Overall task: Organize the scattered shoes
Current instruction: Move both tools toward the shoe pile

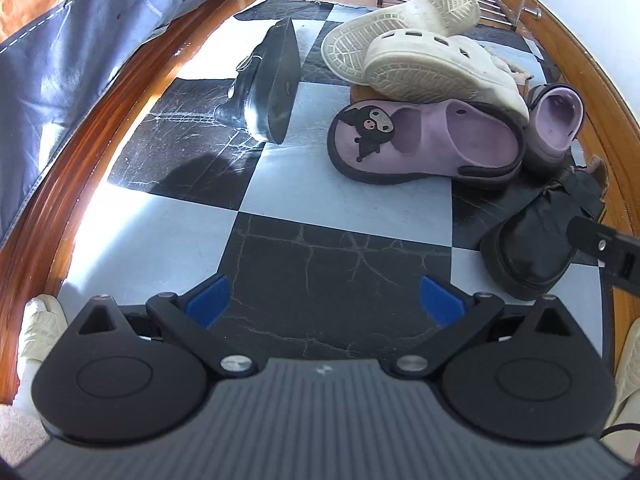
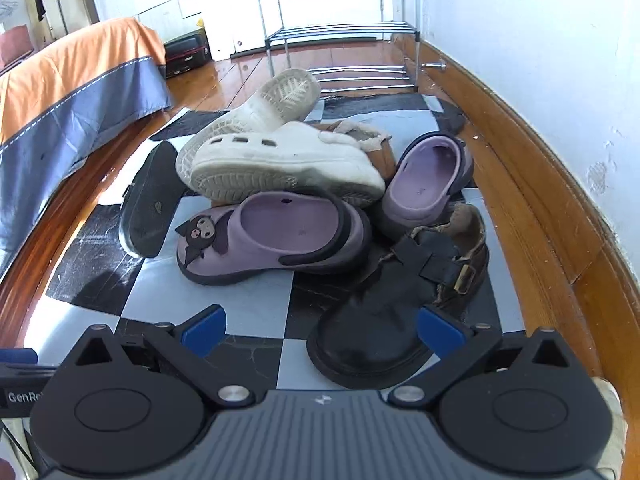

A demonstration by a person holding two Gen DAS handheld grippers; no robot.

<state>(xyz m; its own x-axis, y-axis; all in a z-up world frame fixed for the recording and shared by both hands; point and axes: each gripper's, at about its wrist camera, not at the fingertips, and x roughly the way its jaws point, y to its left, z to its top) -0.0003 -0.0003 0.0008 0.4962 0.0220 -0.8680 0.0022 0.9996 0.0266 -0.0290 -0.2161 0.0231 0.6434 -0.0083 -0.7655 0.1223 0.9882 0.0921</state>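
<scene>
Nearest in the left wrist view, the left hand-held gripper (image 1: 324, 300) hangs released, its blue pads spread wide over a cracked black square of the checkered floor mat (image 1: 192, 224), nothing between them. The right hand-held gripper (image 2: 322, 330) is likewise spread and empty, its right pad overlapping the glossy toe of the black buckled clog (image 2: 384, 332), which lies at 1 o'clock on the mat; whether it touches the leather I cannot tell.

Open mat runs ahead of the left gripper toward 12 o'clock. Beyond it the shoes heap at 1 o'clock: a lilac clog with a cartoon charm (image 1: 424, 140), smooth moulded foam with a dark rim, upright; its mate (image 1: 554, 124) tipped on its side just beside it. Two cream clogs rest on top, one (image 1: 444, 70) leaning with ribbed sole edge forward, the other (image 1: 404, 16) sole-up showing a waffle tread. A fleece-lined tan shoe (image 2: 372, 140) peeks out behind them.

At 11 o'clock a second black shoe (image 1: 272, 84) stands on its edge, flat sole facing right, apart from the heap.

The mat ends against polished wood floor (image 2: 532, 216) and skirting on the right, a draped orange-and-blue bed cover (image 2: 80, 92) on the left. Farthest, at 12 o'clock, a metal tube shoe rack (image 2: 344, 36) stands against the white wall.
</scene>
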